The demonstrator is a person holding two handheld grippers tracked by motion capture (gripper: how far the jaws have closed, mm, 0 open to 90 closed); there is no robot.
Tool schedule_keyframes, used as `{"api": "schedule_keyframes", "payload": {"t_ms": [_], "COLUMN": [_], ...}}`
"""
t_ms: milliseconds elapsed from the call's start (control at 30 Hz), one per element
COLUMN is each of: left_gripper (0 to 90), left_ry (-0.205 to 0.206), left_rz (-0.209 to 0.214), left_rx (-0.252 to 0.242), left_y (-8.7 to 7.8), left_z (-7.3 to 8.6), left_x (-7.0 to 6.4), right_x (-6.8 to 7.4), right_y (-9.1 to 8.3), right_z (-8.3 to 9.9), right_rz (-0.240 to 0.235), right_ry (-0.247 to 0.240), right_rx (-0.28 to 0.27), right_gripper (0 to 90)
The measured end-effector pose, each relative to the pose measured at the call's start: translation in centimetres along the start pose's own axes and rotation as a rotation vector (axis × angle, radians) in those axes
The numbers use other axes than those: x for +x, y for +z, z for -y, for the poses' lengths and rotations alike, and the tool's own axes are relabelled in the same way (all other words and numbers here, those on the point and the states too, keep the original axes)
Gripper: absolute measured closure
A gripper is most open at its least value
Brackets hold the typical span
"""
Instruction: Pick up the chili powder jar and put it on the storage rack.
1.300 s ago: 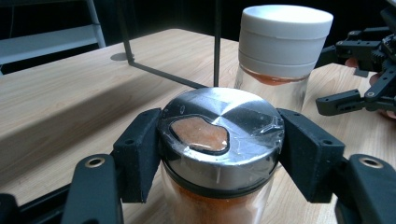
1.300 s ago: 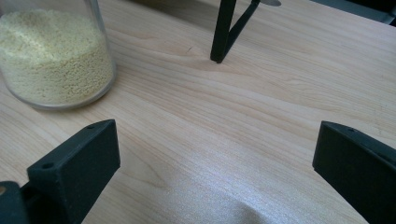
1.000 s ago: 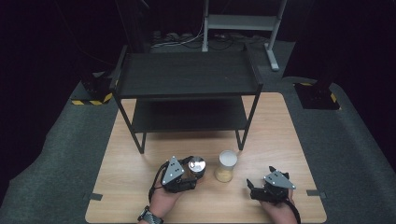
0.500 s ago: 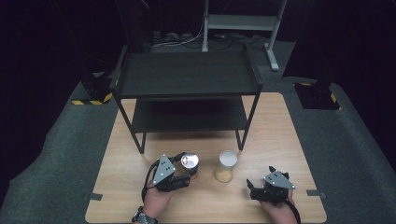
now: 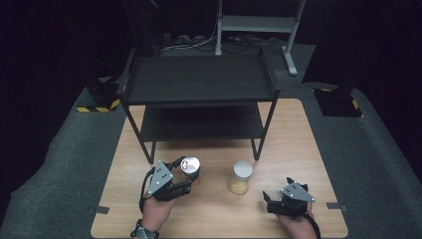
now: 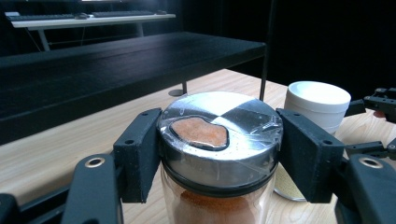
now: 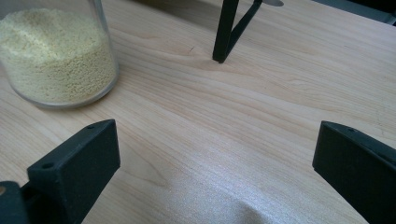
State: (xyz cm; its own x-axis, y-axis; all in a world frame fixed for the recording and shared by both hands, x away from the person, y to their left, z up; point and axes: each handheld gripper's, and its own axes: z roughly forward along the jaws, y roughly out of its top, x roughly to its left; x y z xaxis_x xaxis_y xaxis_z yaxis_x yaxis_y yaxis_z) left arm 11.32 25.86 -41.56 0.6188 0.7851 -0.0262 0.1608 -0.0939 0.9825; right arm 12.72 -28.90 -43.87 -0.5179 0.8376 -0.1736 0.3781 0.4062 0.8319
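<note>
Glass spice jar (image 6: pixel 217 154) sits clamped at its steel lid in the left hand-held gripper (image 6: pixel 219 149), before the shelf; rigid, slick, breakable. Right hand-held gripper (image 7: pixel 215 168) gapes empty above the desk (image 7: pixel 243 116).

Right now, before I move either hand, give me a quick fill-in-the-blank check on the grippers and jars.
1. The left gripper is shut on the jar of ____ powder.
2. The right gripper is ____, with nothing between its jaws.
3. The jar of pale grains has a ____ lid.

Missing words: orange; open; white
</note>
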Motion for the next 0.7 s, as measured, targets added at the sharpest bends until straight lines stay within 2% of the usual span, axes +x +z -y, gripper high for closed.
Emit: {"api": "schedule_keyframes", "payload": {"t_ms": [433,700], "left_gripper": [34.6,34.6], "left_ry": [-0.015,-0.006], "left_rz": [-0.05,-0.074], "left_rx": [-0.036,-0.066], "left_y": [-1.4,-2.4], "left_z": [-0.7,-1.8], "left_x": [0.0,-0.1], "right_x": [0.1,0.0], "right_y": [0.0,0.0], "right_z": [0.0,0.0], "right_rz": [0.002,0.001], "right_ry": [-0.003,0.002], "right_rx": [0.001,-0.001], "right_gripper": [0.1,0.0]}}
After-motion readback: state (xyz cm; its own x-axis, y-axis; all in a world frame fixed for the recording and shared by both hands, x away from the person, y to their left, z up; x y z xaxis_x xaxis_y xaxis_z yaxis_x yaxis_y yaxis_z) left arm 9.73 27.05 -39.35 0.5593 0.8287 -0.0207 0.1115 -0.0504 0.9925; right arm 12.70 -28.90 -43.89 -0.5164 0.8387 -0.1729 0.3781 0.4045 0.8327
